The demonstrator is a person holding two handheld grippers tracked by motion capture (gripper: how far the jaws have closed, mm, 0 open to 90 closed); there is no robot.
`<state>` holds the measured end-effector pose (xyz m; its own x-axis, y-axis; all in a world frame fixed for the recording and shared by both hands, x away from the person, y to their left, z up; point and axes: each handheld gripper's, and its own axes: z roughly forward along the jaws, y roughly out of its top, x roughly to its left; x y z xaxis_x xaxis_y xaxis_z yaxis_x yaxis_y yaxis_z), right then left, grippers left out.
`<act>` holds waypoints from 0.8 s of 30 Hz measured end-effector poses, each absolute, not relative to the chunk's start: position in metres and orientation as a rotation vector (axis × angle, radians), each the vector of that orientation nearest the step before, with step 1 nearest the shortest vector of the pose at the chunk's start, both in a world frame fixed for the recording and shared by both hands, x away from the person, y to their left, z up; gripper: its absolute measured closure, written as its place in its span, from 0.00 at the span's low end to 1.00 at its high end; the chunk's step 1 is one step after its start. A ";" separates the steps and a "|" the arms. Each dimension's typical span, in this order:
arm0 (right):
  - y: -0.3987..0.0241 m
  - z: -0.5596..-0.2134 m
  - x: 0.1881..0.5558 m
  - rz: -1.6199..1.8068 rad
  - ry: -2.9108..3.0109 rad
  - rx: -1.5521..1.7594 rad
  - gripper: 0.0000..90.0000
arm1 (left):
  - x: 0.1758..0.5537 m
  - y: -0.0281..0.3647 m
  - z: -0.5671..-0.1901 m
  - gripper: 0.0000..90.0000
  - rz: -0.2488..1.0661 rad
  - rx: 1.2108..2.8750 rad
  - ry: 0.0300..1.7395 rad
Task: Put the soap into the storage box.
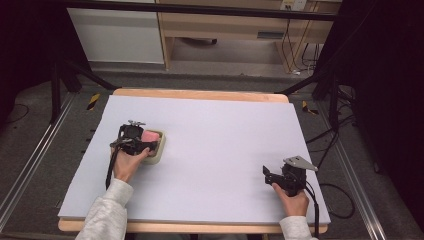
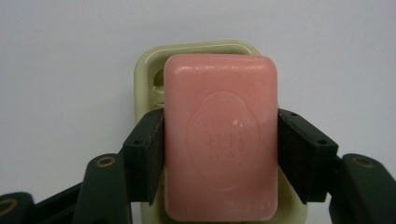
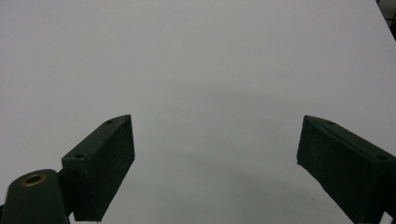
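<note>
One pink soap bar, one soap dish, two tools.

the person's left hand, grey sleeve behind it, holds the black two-jaw left gripper with both jaws pressed against a pink rectangular soap bar; the right hand holds the black right gripper, jaws spread wide.

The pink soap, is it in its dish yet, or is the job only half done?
Half done, it seems. Done: the left gripper has closed its jaws on both sides of the soap. In hand: the soap sits over the pale green dish; whether it rests in it or is lifted, I cannot tell. Left: letting go. The right gripper waits open over the bare table.
</note>
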<state>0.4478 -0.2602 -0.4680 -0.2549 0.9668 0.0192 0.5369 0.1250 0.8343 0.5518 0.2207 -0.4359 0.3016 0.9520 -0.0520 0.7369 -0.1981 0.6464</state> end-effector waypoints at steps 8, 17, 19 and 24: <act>-0.260 -0.468 0.448 1.018 1.860 1.448 0.13 | 0.552 0.219 -0.437 0.41 0.502 2.003 1.500; -0.260 -0.468 0.448 1.018 1.860 1.445 0.13 | 0.553 0.218 -0.441 0.41 0.514 1.988 1.510; -0.260 -0.468 0.448 1.017 1.859 1.445 0.13 | 0.551 0.219 -0.438 0.41 0.526 1.968 1.502; -0.260 -0.468 0.448 1.019 1.859 1.445 0.13 | 0.543 0.224 -0.423 0.38 0.552 1.909 1.452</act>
<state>0.4476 -0.2601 -0.4677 -0.2556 0.9667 0.0164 0.5341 0.1270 0.8358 0.5434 0.2242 -0.4232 0.2919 0.9544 -0.0622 0.6722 -0.1585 0.7232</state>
